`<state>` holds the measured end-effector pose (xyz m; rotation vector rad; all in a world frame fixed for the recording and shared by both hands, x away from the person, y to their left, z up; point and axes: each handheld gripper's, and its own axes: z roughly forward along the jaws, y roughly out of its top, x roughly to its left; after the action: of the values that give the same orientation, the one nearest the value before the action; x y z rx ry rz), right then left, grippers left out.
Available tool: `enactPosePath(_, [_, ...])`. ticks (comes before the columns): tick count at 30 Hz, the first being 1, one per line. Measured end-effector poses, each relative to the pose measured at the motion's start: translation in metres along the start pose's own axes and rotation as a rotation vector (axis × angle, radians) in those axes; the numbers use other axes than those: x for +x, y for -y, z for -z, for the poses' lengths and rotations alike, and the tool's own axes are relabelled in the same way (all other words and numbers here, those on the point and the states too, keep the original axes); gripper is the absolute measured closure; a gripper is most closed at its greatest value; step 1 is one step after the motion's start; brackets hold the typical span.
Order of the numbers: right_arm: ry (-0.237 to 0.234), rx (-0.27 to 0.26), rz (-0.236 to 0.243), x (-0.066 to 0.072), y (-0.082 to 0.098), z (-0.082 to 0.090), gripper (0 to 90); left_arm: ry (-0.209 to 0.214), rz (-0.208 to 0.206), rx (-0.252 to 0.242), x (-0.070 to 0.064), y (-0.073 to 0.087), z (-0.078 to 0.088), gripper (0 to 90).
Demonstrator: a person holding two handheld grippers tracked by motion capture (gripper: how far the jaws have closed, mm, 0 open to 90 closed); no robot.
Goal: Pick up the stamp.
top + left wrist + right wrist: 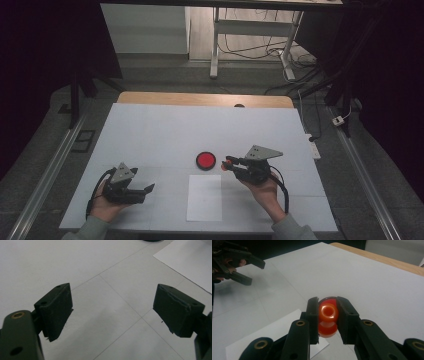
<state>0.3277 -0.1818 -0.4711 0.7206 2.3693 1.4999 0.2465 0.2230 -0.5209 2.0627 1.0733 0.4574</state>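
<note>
My right gripper (228, 163) hovers just right of a red disc with a black rim (205, 160) lying on the white table (165, 130). It is shut on a small orange-red rounded piece (327, 312) with a hollow in its end, and the pads (313, 312) press on both its sides. Near the front left of the table, my left gripper (148, 190) rests in a hand. Its jaws stand wide open over the bare table (112, 310) with nothing between them. That same gripper (257, 273) is visible far off in the right gripper view.
A white sheet of paper (205, 197) lies at the front middle, between the two hands; its corner (190, 262) is ahead and to the right of the left jaws. The table's wooden far edge (205, 98) runs along the back. Beyond it are desk legs and cables on the floor.
</note>
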Motion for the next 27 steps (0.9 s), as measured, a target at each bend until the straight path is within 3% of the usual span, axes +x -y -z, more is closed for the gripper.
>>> enactPosePath(27, [-0.09,0.026,0.018,0.027,0.002,-0.013,72.1,0.001,-0.002,0.001,0.0,0.0,-0.001,16.0])
